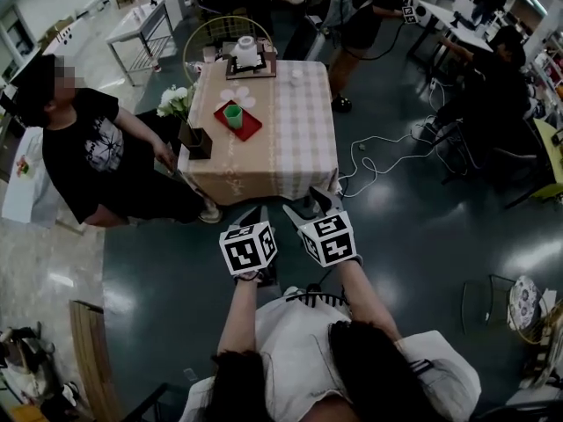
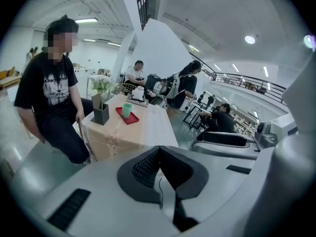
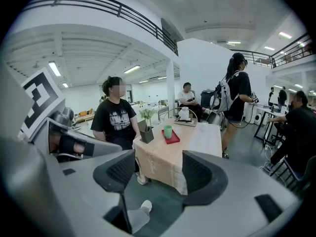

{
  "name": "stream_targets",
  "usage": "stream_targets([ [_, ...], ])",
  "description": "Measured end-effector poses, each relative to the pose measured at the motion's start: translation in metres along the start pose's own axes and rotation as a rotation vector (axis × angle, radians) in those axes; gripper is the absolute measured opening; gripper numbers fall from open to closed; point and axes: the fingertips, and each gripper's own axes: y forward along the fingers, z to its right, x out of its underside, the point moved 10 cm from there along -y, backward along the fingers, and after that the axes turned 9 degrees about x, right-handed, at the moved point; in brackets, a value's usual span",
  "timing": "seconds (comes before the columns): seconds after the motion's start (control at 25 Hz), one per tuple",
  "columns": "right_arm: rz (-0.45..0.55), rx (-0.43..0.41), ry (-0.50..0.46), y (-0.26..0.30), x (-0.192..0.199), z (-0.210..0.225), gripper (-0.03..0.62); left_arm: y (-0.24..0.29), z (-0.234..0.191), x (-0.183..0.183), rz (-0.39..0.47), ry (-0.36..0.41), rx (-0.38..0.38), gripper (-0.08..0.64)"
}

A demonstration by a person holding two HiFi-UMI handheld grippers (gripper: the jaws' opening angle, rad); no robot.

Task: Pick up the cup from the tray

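Green, so tagging that first: cup (image 1: 232, 115) standing upright on the red tray (image 1: 251, 128), mouth up, long axis vertical. Placing tray and cup by the left edge of the table (image 1: 295, 139), roughly midway between the near-left and far-left corners. Noting the dark flower holder (image 1: 195, 139) just beside the tray, toward the near-left corner. Also noting white discs (image 1: 236, 97) lying just past the tray's far side and a white pot (image 1: 246, 53) at the far edge, neither being part of the pick.

Reading the left gripper (image 1: 258, 214) as jaws resting together, nothing between them. Reading the right gripper (image 1: 313, 206) as jaws standing apart, with nothing between the pads and only the distant table showing through the gap.

Hovering both over the floor, short of the table's near edge and well apart from the cup. Locating the cup ahead and to the left of both grippers. Judging the left gripper as nearer in line, and the right as needing a diagonal reach across the near edge toward the left edge. Judging the right as readier all the same, being the open one.

Flagging the approach as not yet made. Expecting a level, side-on entry with pads either side of the cup wall, given the vertical axis. Watching the seated person (image 1: 88, 152) at the table's left edge and the flowers, both sitting near any approach from the left.
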Motion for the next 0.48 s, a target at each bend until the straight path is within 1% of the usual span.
stream_targets([
  [0.24,-0.024,-0.003,0.010,0.039,-0.017,0.013,0.290,0.037,-0.019,-0.031,-0.025,-0.006,0.016,0.008],
  [0.48,-0.039,0.002,0.015,0.087,-0.049,0.025,0.291,0.074,-0.041,-0.080,-0.043,0.015,0.034,0.008],
])
